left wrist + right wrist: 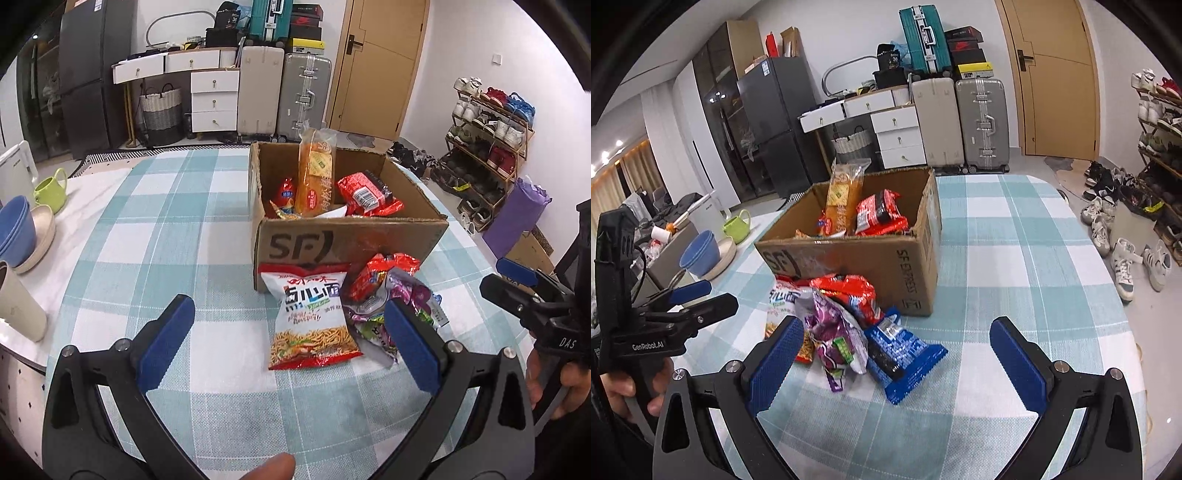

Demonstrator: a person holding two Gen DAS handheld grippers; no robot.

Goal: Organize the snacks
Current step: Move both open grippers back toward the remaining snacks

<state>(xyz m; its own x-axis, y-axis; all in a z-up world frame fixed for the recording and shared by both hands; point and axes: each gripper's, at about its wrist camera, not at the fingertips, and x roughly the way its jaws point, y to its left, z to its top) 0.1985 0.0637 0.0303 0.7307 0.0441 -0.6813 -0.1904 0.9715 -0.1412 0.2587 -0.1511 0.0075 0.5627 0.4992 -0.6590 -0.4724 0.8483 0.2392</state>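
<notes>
1. Left gripper (288, 339): jaws spread wide, empty, above the teal-checked tablecloth (166, 236).
2. Right gripper (897, 354): likewise spread, empty.
3. Loose snack packets: white noodle-snack bag (312, 317), purple foil packet (833, 332) and blue wrapper (901, 350), heaped just near of the brown cardboard box (857, 258).
4. The box holds a tall orange bread pack (316, 173) and a red packet (364, 194).

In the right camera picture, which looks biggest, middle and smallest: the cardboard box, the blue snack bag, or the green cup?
1. cardboard box
2. blue snack bag
3. green cup, though it sits farther away, so it may look smaller than it is.
</notes>
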